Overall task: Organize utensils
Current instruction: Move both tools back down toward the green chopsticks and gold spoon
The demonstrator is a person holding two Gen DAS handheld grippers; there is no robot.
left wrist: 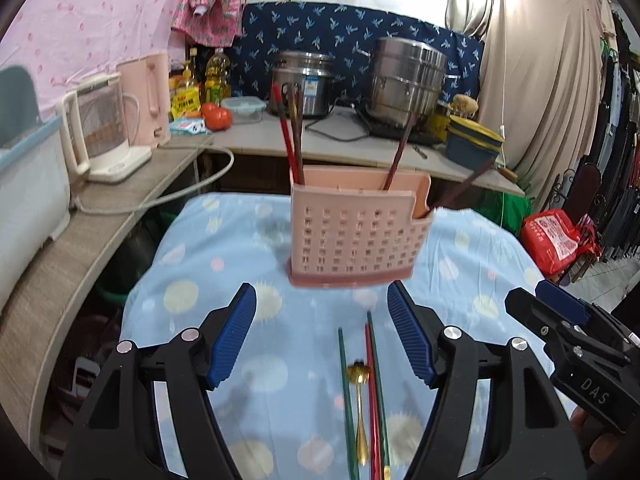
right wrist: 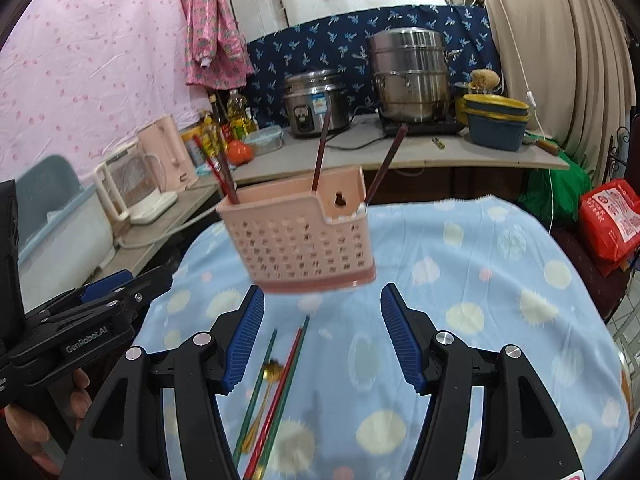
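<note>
A pink perforated utensil holder (left wrist: 354, 236) stands on the blue dotted cloth (left wrist: 224, 248), with several dark red chopsticks (left wrist: 289, 140) upright in it. It also shows in the right wrist view (right wrist: 300, 236). On the cloth in front lie two green chopsticks (left wrist: 346, 396), a red chopstick (left wrist: 372, 392) and a small gold spoon (left wrist: 360, 400). They also show in the right wrist view, the spoon (right wrist: 266, 392) among them. My left gripper (left wrist: 322, 334) is open and empty above these loose utensils. My right gripper (right wrist: 322, 338) is open and empty, just right of them.
A counter behind holds a rice cooker (left wrist: 304, 84), a steel steamer pot (left wrist: 406, 80), stacked blue bowls (left wrist: 474, 140), a tomato (left wrist: 216, 116), oil bottles and two kettles (left wrist: 104, 128). A red bag (left wrist: 554, 240) sits at the right. The other gripper (left wrist: 580, 356) shows at the right edge.
</note>
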